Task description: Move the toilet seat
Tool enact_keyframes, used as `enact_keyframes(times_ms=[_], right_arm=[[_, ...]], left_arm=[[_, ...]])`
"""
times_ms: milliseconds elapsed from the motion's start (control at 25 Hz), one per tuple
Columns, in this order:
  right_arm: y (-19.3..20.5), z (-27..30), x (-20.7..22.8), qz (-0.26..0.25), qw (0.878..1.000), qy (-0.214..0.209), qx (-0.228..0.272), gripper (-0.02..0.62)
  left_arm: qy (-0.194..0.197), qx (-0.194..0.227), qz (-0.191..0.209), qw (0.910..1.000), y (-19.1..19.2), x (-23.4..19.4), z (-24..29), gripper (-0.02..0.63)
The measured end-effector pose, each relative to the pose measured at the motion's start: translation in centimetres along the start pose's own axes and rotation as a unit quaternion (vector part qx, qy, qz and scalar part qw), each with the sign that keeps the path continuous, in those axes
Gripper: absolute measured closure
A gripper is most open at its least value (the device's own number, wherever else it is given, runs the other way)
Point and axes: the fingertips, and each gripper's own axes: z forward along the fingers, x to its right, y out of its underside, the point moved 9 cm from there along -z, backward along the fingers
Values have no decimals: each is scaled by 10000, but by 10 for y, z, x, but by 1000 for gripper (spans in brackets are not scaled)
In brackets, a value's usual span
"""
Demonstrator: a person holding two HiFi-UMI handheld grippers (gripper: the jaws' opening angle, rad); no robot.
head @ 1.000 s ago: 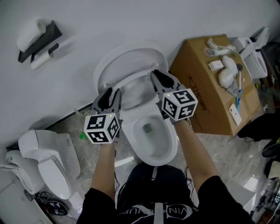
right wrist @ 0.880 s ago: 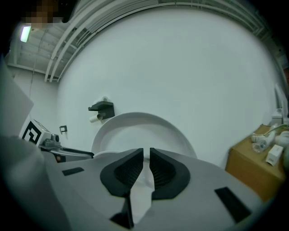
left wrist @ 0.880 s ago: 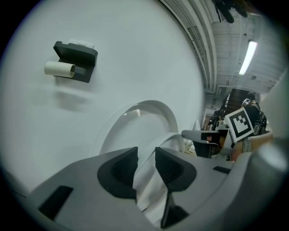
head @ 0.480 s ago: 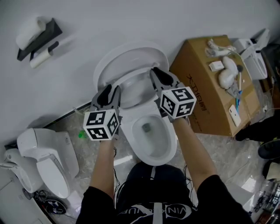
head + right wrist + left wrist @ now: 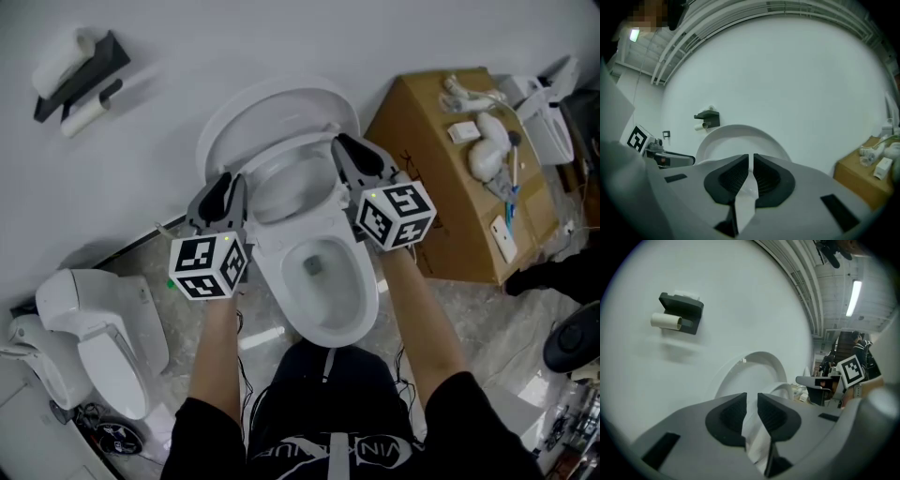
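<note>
now left tongs (image 5: 752, 398) just closed on toilet seat (image 5: 757, 444); right tongs (image 5: 751, 160) pinch half-hidden rim.

Bright, even light; dark fisheye edges

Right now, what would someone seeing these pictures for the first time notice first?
The white toilet sits at the middle of the head view, its toilet seat lifted partway in front of the raised lid. The left gripper and right gripper each clamp a side of the seat's rim; the left's jaws have just been closing on it. A cardboard box stands to the toilet's right.
</note>
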Motion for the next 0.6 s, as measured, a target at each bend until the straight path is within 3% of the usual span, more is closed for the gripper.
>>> enact_keyframes(times_ms=[80, 600], right_arm=[[-3, -11, -2, -96, 9999, -48, 22, 574], [-3, -106, -36, -591, 9953, -763, -112, 586]], left_arm=[[-111, 102, 66, 9999, -1, 2, -7, 559], [-276, 190, 120, 9994, 9, 61, -78, 601]])
